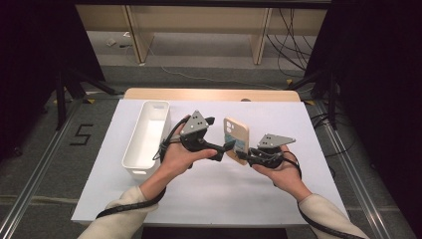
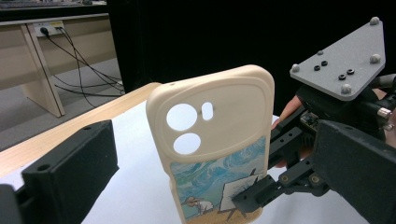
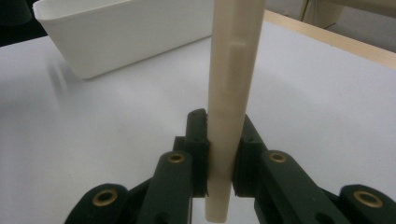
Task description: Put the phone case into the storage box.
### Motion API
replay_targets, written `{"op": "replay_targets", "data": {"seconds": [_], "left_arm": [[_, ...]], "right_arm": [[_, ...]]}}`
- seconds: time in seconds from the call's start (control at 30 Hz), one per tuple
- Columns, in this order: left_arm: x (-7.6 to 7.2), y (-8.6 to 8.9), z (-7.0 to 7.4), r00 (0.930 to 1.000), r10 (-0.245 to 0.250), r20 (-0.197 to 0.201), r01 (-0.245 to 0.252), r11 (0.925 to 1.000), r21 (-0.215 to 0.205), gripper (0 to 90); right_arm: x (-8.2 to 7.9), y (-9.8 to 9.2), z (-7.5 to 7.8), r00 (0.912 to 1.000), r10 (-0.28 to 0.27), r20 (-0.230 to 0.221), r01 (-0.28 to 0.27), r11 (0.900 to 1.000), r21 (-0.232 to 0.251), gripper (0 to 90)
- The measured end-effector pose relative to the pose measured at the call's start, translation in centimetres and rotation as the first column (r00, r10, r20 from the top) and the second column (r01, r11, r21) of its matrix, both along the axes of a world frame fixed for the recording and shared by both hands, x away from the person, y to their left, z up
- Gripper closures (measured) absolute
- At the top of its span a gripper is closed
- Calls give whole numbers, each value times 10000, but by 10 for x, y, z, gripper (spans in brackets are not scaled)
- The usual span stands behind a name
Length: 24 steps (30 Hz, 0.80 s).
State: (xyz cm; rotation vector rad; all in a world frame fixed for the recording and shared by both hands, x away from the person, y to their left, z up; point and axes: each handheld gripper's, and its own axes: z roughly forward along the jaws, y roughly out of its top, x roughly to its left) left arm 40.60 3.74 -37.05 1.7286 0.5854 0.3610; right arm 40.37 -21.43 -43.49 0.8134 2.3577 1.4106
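White table (image 1: pixel 224 189) with 1 white bin (image 1: pixel 148 137).

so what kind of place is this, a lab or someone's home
Most likely a lab or recording setup, not a home: a white work table ringed by black curtains, loose cables on the floor, and a taped number marker beside the table.

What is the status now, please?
Right gripper shut on phone case, upright. Left gripper open beside it. White bin left, nothing blocking.
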Motion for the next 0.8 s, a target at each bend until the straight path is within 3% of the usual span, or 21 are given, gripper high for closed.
{"op": "replay_targets", "data": {"seconds": [0.8], "left_arm": [[6,-11,-2,9961,875,70,-876,9961,62,0]], "right_arm": [[2,19,-2,10000,-31,48,30,9998,178,803]]}}
